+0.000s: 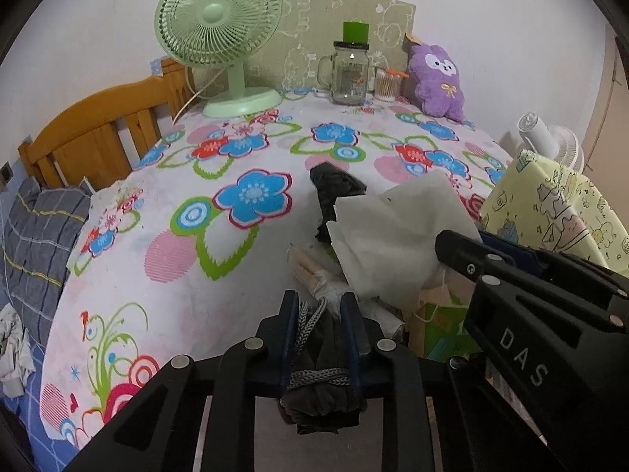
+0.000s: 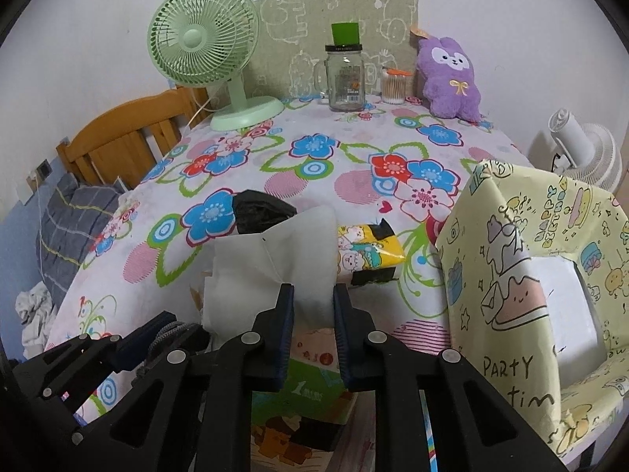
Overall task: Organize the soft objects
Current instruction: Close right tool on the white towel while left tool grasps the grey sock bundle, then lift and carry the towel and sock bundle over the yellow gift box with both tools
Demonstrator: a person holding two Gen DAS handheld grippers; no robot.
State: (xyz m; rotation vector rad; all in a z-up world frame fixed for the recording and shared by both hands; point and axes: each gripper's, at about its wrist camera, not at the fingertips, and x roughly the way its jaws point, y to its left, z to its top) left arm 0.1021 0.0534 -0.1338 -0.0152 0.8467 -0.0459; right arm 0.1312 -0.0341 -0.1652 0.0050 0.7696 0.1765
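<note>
At the far left, beyond the table's edge, a grey checked pillow [image 1: 37, 232] is lying by the wooden headboard [image 1: 98, 126]. On the flowered tablecloth [image 1: 177, 212], a green desk fan [image 1: 218, 35] is standing at the back, with a glass jar [image 1: 350, 72] and a purple plush toy [image 1: 436, 80] further right against the wall.

Nearer the front, the left gripper [image 1: 320, 306] is pinching a dark grey cloth bundle with a braided cord [image 1: 318, 369]; the tongs are drawn narrow on it, and the bundle is hanging between the pads just above the table's near edge. A black crumpled item [image 1: 334, 190] is lying on the table ahead.

To the right, the right gripper [image 2: 313, 299] is closing narrowly on a white folded sheet [image 2: 275, 259], which is standing up between its pads; from the left wrist view the same sheet [image 1: 397, 232] is rising beside that tool. A yellow cartoon packet [image 2: 369, 249] is lying just beyond it, and a yellow paper-wrapped box [image 2: 523, 271] with an opening in its face is standing at the far right.

The step in hand appears to be carrying: both soft items are gripped and lifted. The next move probably calls for swinging each toward that box opening, keeping the grips firm so the limp sheet is not slipping free.
</note>
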